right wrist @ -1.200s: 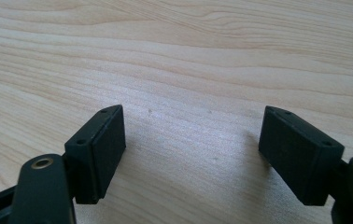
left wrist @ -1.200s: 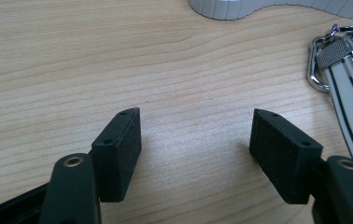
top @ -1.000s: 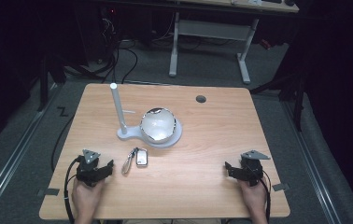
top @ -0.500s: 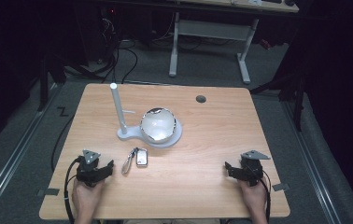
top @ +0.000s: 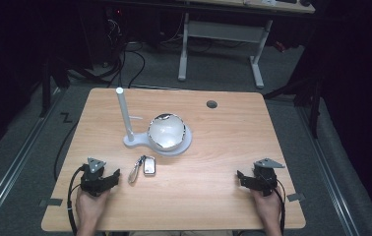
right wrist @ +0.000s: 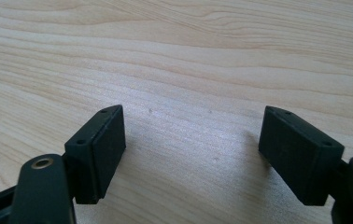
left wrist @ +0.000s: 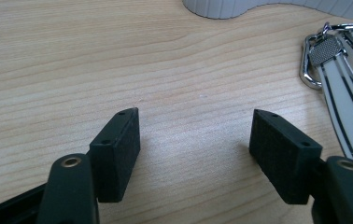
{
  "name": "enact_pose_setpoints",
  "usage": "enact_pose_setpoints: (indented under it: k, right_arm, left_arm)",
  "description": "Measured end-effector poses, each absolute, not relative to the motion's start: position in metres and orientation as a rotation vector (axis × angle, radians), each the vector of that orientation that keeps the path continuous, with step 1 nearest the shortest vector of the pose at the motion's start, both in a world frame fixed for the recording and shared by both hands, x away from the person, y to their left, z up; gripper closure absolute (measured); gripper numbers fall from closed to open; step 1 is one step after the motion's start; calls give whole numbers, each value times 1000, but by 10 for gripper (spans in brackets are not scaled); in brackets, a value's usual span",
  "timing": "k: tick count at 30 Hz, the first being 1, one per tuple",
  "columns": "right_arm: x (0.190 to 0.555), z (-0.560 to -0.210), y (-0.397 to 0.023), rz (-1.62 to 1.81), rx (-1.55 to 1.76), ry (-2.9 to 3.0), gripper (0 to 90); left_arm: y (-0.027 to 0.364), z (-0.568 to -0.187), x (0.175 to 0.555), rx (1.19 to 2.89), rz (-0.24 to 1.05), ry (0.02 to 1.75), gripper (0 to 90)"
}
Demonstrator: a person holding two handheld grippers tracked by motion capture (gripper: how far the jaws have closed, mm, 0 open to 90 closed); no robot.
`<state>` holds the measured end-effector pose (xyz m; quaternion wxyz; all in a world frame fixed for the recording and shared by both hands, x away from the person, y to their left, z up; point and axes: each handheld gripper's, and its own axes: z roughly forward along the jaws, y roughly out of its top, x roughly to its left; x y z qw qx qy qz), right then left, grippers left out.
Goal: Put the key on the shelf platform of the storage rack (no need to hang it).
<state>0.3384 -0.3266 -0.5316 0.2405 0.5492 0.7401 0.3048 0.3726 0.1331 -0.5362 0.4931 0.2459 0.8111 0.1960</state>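
Observation:
A white stand (top: 137, 140) with an upright post (top: 124, 113) and a shiny round bowl (top: 167, 132) sits mid-table. Just in front of it lies a key fob (top: 149, 165) with a silver carabiner (top: 135, 171); the fob's strap (left wrist: 342, 93) and carabiner (left wrist: 311, 70) appear at the right edge of the left gripper view. My left gripper (top: 116, 175) rests on the table at the front left, open, nothing between its jaws (left wrist: 195, 140). At the front right my right gripper (top: 239, 175) rests open over bare wood (right wrist: 191, 140).
The wooden table (top: 233, 142) has a dark cable hole (top: 211, 104) near its far edge. Behind it stands a white desk frame (top: 223, 34) on a grey floor with cables. Tape marks (top: 51, 202) sit by the front corners.

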Motion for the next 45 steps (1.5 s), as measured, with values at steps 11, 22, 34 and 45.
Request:
enact_pose_setpoints:
  k: [11, 22, 34, 45]
  right_arm:
    - [338, -532, -327, 834, 1503, 2025, 232]
    - [338, -532, -327, 834, 1503, 2025, 232]
    - [338, -532, -327, 834, 1502, 2025, 232]
    - [338, -532, -327, 834, 1503, 2025, 232]
  left_arm:
    - [135, -529, 370, 587, 436, 1966, 333]
    - [128, -513, 357, 629, 355, 1931, 346]
    - [100, -499, 348, 721, 284, 1910, 398]
    - [80, -501, 354, 799, 311, 1895, 462]
